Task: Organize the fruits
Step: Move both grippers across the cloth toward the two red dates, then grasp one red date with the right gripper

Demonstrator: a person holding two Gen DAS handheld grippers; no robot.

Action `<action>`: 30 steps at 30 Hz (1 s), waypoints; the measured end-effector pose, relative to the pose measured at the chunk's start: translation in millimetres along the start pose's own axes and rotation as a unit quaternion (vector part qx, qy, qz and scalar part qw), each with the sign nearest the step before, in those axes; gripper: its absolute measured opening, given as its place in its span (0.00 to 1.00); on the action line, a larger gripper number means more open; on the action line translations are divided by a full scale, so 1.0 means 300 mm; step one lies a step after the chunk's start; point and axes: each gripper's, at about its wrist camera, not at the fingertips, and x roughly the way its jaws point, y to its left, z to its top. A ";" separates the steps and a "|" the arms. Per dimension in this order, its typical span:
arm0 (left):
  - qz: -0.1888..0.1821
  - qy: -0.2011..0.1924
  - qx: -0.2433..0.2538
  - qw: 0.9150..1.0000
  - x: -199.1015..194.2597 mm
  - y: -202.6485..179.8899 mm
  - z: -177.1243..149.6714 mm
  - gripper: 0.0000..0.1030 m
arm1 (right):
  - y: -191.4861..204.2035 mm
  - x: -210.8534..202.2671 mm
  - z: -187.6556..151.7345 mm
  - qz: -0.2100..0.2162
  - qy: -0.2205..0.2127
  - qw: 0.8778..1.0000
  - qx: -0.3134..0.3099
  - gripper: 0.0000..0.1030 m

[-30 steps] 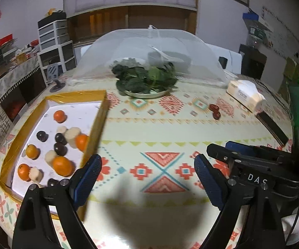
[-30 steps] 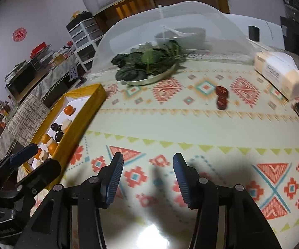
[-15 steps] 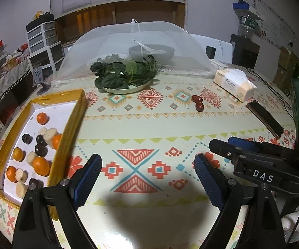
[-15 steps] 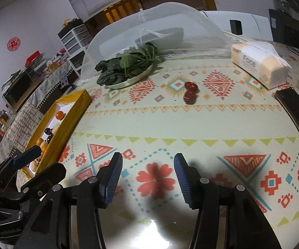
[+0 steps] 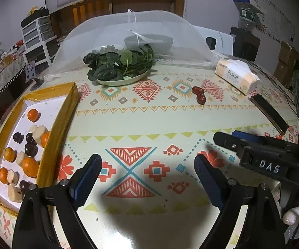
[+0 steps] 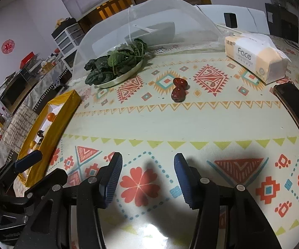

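1. Two wrinkled, dark red dried fruits (image 6: 178,90), which look like dates, lie touching each other on the patterned oilcloth surface (image 6: 190,120). They are loose, well apart from the rest of the fruit, so I judge them the strays I must collect.

2. The shallow tray with yellow taped walls and a white floor (image 5: 70,108) sits at the left edge of the surface. It holds small oranges (image 5: 29,167), pale peeled chunks and dark round fruits, mixed together. I read it as the gathering place.

3. My right gripper (image 6: 147,181) hangs above the surface and points toward the red fruits, which lie well ahead of it. Its blue-padded fingers (image 6: 112,180) stand partly apart with nothing between them; that gap looks suited to one small fruit.

4. My left gripper (image 5: 147,180) hangs nearer the tray, its fingers (image 5: 87,179) spread wide and empty. I judge it is waiting rather than reaching.

5. From the left view, the right gripper shows at the right edge, with a white-gloved hand (image 5: 294,215) behind it.

6. Further out, a pale round plate of dark leafy greens (image 6: 116,66) stands in front of a white mesh food cover (image 6: 149,18) that shelters a bowl.

7. A wrapped pack of tissues (image 6: 255,58) and a flat black phone-like slab (image 6: 294,108) lie to the right, clear of my path.
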 end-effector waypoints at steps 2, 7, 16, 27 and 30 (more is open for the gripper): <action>-0.002 0.006 -0.003 1.000 0.019 0.010 0.001 0.88 | -0.012 0.008 0.014 -0.003 0.000 1.000 0.004 0.54; -0.007 0.023 -0.024 0.999 0.073 0.061 0.003 0.88 | -0.088 0.011 0.099 -0.020 -0.022 0.999 0.039 0.54; -0.014 0.036 -0.052 0.998 0.132 0.136 0.006 0.88 | -0.172 0.132 0.315 -0.049 -0.030 0.997 0.057 0.54; -0.033 0.044 -0.068 0.996 0.156 0.173 0.014 0.88 | -0.156 0.336 0.411 -0.075 0.025 0.997 0.021 0.44; -0.037 0.045 -0.071 0.996 0.156 0.169 0.015 0.88 | -0.131 0.341 0.404 -0.078 0.033 0.996 0.010 0.28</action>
